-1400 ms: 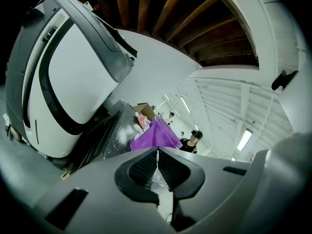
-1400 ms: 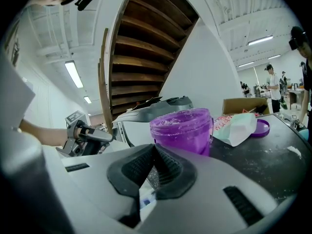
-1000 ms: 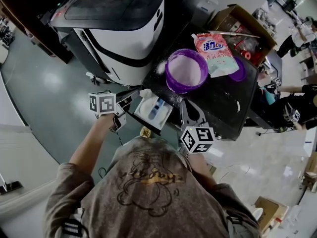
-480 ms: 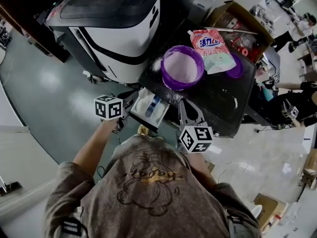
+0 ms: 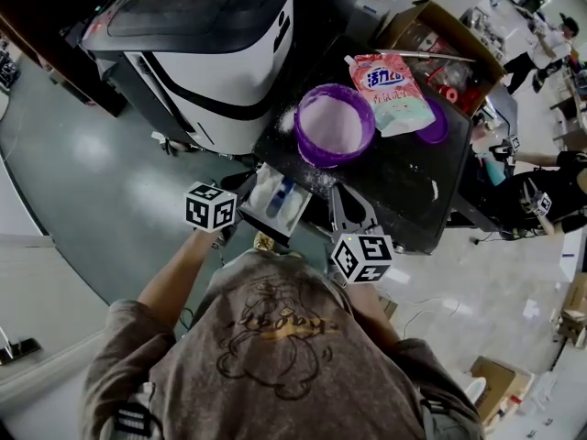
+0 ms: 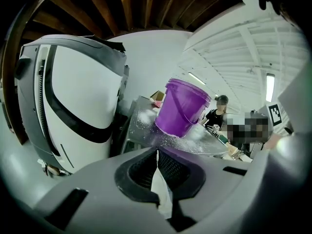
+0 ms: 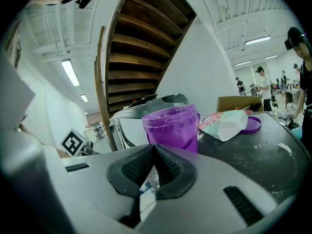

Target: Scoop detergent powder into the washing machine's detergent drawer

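Left gripper: clenched, empty, beside open detergent drawer.
Right gripper: clenched, empty; best opened before reaching into purple bucket.

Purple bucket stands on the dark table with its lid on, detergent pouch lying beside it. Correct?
Not quite: the purple bucket is open, with white powder showing in the head view. A purple lid lies past the detergent pouch. The rest holds.
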The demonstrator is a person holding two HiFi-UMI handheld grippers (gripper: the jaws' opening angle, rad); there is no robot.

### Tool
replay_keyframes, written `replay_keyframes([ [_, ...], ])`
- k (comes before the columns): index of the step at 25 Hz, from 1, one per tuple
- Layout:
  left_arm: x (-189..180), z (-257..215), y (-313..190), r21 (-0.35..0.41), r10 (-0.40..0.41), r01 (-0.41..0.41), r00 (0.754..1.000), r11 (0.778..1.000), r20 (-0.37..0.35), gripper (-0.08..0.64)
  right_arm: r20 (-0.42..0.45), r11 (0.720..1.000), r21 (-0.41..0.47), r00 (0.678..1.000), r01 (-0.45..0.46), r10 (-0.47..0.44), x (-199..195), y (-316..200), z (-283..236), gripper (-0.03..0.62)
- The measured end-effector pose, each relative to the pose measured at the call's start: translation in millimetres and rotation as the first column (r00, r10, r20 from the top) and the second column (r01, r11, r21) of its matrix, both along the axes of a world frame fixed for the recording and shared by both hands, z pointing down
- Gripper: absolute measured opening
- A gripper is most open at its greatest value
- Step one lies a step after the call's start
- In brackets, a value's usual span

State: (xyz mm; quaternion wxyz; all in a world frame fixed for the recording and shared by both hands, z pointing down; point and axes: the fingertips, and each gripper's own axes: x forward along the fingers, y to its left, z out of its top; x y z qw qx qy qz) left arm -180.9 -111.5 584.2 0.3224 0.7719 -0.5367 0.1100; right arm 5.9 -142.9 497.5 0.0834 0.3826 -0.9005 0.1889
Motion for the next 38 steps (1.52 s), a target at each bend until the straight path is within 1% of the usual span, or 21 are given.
replay_keyframes([
  [4, 2.8, 4.1, 0.1, 0.016, 0.005, -0.006, 1.000, 1.000, 0.031, 0.023, 0.000, 1.000, 0.001, 1.000, -0.003, 0.003, 1.9, 0.0, 2.0, 0.002],
  [8, 9.0, 6.3, 0.0, 0.037, 0.044, -0.048, 0.994, 0.998, 0.100, 0.023, 0.000, 1.000, -0.001, 1.000, -0.007, 0.007, 3.3, -0.3, 3.5, 0.002],
  [12, 13.5, 7.3, -0.4, 0.060, 0.073, -0.084, 0.982, 0.995, 0.176, 0.023, 0.000, 1.000, -0.005, 1.000, -0.009, 0.009, 4.6, 0.3, 4.4, 0.002],
  [17, 17.2, 8.1, -3.1, 0.072, 0.103, -0.123, 0.965, 0.990, 0.239, 0.023, -0.001, 1.000, -0.010, 1.000, -0.013, 0.013, 6.8, 0.1, 5.3, 0.002],
  [21, 20.9, 9.9, -4.4, 0.077, 0.136, -0.165, 0.946, 0.983, 0.294, 0.023, -0.001, 1.000, -0.014, 1.000, -0.012, 0.012, 6.4, -0.6, 5.7, 0.002],
  [24, 24.7, 10.4, -4.3, 0.089, 0.162, -0.206, 0.921, 0.974, 0.354, 0.023, -0.002, 1.000, -0.015, 1.000, -0.010, 0.010, 6.3, 0.2, 5.9, 0.002],
  [27, 26.4, 13.9, -2.4, 0.090, 0.187, -0.246, 0.886, 0.965, 0.425, 0.023, -0.004, 1.000, -0.016, 1.000, -0.010, 0.010, 7.6, 1.3, 6.6, 0.002],
  [30, 27.7, 15.1, -1.5, 0.088, 0.203, -0.276, 0.854, 0.957, 0.478, 0.023, -0.005, 1.000, -0.016, 1.000, -0.011, 0.011, 8.9, 1.5, 7.5, 0.002],
  [32, 30.9, 16.4, -0.4, 0.085, 0.220, -0.300, 0.837, 0.950, 0.502, 0.023, -0.006, 1.000, -0.016, 1.000, -0.012, 0.012, 9.6, 1.8, 8.0, 0.002],
  [35, 34.5, 17.1, 1.5, 0.081, 0.235, -0.322, 0.819, 0.943, 0.524, 0.023, -0.006, 1.000, -0.019, 1.000, -0.012, 0.012, 10.3, 3.2, 8.4, 0.002],
  [38, 37.2, 17.0, 3.5, 0.076, 0.252, -0.354, 0.786, 0.932, 0.564, 0.023, -0.006, 1.000, -0.023, 1.000, -0.010, 0.010, 10.1, 4.3, 9.2, 0.002],
])
